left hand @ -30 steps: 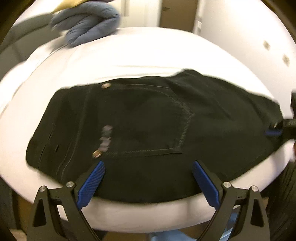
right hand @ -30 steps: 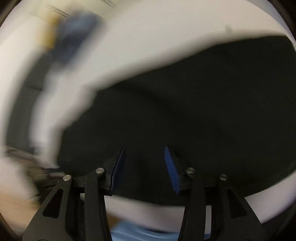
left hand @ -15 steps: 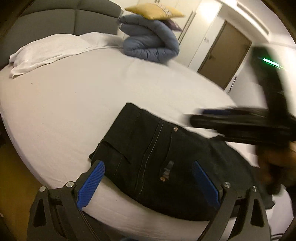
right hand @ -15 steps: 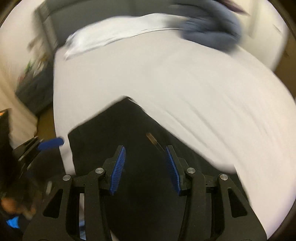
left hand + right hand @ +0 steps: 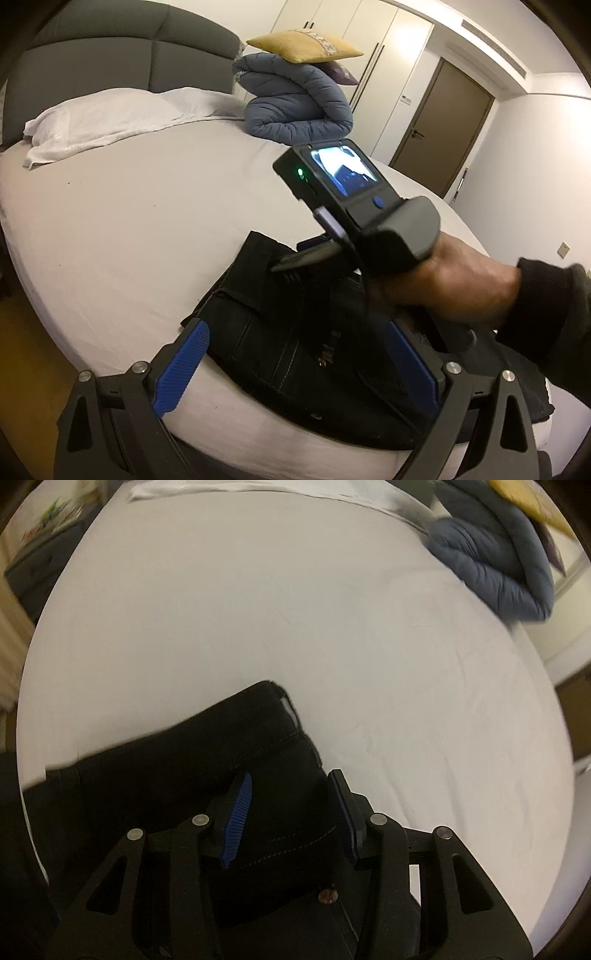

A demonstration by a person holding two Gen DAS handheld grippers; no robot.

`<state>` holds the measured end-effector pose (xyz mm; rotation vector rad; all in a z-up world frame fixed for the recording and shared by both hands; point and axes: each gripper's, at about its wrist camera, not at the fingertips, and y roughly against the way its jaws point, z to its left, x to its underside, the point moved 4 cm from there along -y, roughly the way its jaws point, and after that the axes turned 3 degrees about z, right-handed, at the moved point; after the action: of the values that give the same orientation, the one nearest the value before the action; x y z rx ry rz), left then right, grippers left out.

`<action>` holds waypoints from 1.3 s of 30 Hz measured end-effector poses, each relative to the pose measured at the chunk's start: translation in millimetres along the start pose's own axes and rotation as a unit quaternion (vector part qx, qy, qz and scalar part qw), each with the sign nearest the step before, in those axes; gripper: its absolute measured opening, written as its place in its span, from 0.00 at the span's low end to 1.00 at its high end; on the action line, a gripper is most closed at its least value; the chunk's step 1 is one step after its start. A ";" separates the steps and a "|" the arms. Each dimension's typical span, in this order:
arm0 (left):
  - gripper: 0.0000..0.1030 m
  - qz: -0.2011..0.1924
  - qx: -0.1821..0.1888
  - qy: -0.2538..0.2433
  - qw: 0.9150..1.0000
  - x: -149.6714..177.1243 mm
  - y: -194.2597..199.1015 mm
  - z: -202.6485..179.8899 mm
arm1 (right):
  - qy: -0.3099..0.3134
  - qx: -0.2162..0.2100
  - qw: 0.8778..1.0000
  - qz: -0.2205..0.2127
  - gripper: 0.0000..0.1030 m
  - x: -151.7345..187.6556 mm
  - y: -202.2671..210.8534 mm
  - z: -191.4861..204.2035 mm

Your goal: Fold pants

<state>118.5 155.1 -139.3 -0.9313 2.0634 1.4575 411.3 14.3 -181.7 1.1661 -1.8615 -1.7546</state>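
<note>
Black pants [image 5: 295, 350] lie folded near the front edge of a white bed [image 5: 129, 221]; they also show in the right wrist view [image 5: 221, 738]. My left gripper [image 5: 295, 362] is wide open above the waistband end, holding nothing. My right gripper [image 5: 291, 808] is open, its blue pads on either side of the waistband corner, low over the cloth. In the left wrist view the right gripper's body [image 5: 351, 206] and the hand holding it reach over the pants; its tips [image 5: 295, 254] sit at the far waistband corner.
A rolled blue duvet [image 5: 295, 107] with a yellow cushion [image 5: 303, 46] on top stands at the far side of the bed. A white pillow [image 5: 103, 118] lies by the grey headboard [image 5: 110, 55]. A brown door [image 5: 443, 122] is at the back right.
Both views swung from the pants' seat toward the waistband end. My right gripper has moved in over the waistband corner and lowered onto it. My left gripper stayed wide open.
</note>
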 end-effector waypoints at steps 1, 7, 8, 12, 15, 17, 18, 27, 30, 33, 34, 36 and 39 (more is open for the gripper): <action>0.95 -0.003 0.001 -0.001 1.000 -1.9 -0.1 -0.4 | -0.005 -0.004 1.000 0.001 0.38 0.7 -6.1 -1.7; 0.95 -0.039 -0.002 -0.030 0.999 -14.6 1.6 -11.3 | -0.047 -0.024 0.999 -0.002 0.38 3.8 -29.3 -5.7; 0.95 -0.044 0.001 -0.036 0.998 -17.6 0.5 -14.0 | -0.064 -0.034 0.997 -0.004 0.38 5.9 -31.4 -8.4; 0.95 -0.038 -0.002 -0.056 0.998 -24.9 -20.9 -16.8 | -0.108 -0.071 0.991 -0.031 0.42 17.3 -30.8 -12.1; 0.94 0.046 -0.008 -0.065 0.997 -14.6 -61.9 -13.0 | -0.192 -0.139 0.970 -0.054 0.51 37.9 -18.5 -38.5; 0.91 0.098 -0.002 -0.046 0.994 -2.1 -83.0 -3.8 | -0.237 -0.131 0.960 -0.070 0.51 59.1 1.3 -59.7; 0.91 0.120 -0.005 -0.046 0.992 2.9 -91.0 -0.9 | -0.246 -0.115 0.959 -0.085 0.51 73.0 14.1 -67.7; 0.99 0.151 -0.063 -0.116 0.980 11.5 -108.7 -20.9 | -0.353 -0.130 0.922 -0.090 0.28 254.3 55.2 -86.6; 1.00 0.162 -0.064 -0.112 0.978 4.9 -113.9 -23.9 | -0.382 -0.139 0.910 -0.080 0.06 269.4 17.2 -122.9; 1.00 0.186 -0.044 -0.125 0.974 -1.0 -114.6 -31.6 | -0.410 -0.157 0.892 -0.110 0.00 275.8 3.4 -157.9; 1.00 0.188 -0.046 -0.119 0.974 -3.8 -115.7 -32.5 | -0.408 -0.136 0.896 -0.108 0.00 278.1 1.8 -161.1; 1.00 0.186 -0.041 -0.091 0.977 -9.7 -114.4 -30.7 | -0.416 -0.136 0.892 -0.108 0.00 285.6 6.1 -167.1; 0.99 0.151 -0.046 -0.056 0.986 -23.6 -99.2 -29.1 | -0.389 -0.128 0.899 -0.151 0.02 292.0 54.2 -151.8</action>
<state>208.3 112.7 -176.4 -0.5710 2.1369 1.7297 323.9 -307.4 -186.7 0.7147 -1.7743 -2.8549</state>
